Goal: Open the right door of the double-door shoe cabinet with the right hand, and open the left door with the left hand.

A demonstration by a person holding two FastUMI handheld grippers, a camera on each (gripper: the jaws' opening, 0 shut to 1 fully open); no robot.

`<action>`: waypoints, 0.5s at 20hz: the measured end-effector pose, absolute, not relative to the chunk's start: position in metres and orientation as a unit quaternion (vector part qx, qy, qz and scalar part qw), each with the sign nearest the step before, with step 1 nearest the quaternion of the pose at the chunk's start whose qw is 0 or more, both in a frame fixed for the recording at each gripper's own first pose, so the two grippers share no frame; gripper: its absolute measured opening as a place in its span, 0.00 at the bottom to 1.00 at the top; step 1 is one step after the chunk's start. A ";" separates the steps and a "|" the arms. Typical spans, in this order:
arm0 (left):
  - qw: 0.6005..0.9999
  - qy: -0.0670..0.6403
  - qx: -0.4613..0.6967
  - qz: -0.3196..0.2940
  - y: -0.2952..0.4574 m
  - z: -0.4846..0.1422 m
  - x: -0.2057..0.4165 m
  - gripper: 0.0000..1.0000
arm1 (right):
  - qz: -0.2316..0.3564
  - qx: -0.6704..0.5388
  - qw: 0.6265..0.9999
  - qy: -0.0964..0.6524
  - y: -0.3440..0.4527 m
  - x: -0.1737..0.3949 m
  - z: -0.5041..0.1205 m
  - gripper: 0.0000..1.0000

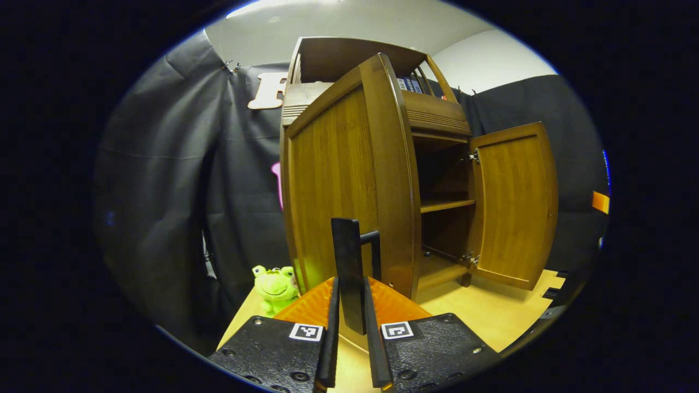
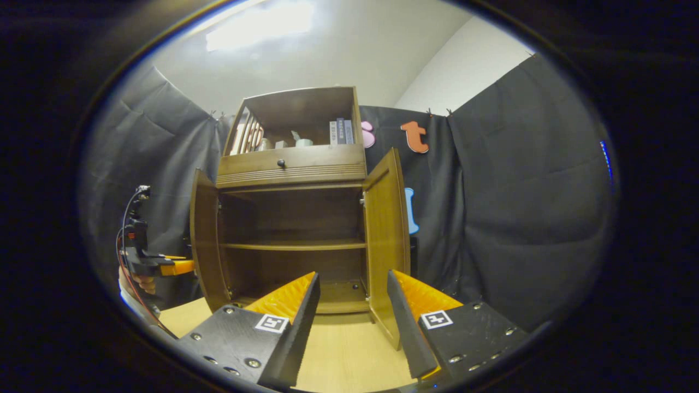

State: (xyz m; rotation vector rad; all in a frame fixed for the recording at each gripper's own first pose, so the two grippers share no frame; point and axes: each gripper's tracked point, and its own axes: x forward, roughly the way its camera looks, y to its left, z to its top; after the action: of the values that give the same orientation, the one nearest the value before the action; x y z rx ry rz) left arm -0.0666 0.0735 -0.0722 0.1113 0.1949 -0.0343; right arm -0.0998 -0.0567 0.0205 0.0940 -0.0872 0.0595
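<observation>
Shoe cabinet (image 2: 292,229) stands on the light wood table (image 2: 349,355), dead centre in the right gripper view, both doors already swung out. Left door (image 1: 349,185) fills the left gripper view from 9 to 12 o'clock, seen nearly edge-on; its black bar handle (image 1: 349,273) sits pinched between the fingers of the left gripper (image 1: 351,349), so that claw is clamped on the handle. Right door (image 2: 385,240) stands wide at about 1 o'clock of the right gripper (image 2: 349,327), whose jaws are spread and empty, backed off and touching nothing. Judgement: right-door step looks done; left door is at or near the end of its swing. To finish well, the left gripper should follow the hinge arc rather than pull straight, keep the bar square between the pads, stop before the hinges bind, then release and back out along the handle's axis. Risk: a sideways tug could drag the cabinet across the table. Green frog plush (image 1: 276,286) sits at 8 o'clock near the cabinet's left side, outside the door's path as far as can be judged.
</observation>
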 end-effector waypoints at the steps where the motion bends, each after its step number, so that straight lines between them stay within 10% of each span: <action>1: 0.993 0.098 0.059 -0.010 0.082 -0.072 -0.069 0.23 | 0.027 0.045 0.998 -0.038 -0.058 -0.099 0.017 0.73; 10: 0.990 0.066 0.121 0.032 0.165 -0.063 -0.085 0.14 | 0.015 0.055 0.997 -0.045 -0.057 -0.107 0.023 0.73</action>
State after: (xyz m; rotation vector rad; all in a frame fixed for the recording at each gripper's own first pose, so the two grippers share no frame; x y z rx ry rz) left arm -0.0847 0.1651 -0.0627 0.2430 0.1330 0.0644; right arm -0.1066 -0.0572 0.0228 0.1103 -0.0897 0.0294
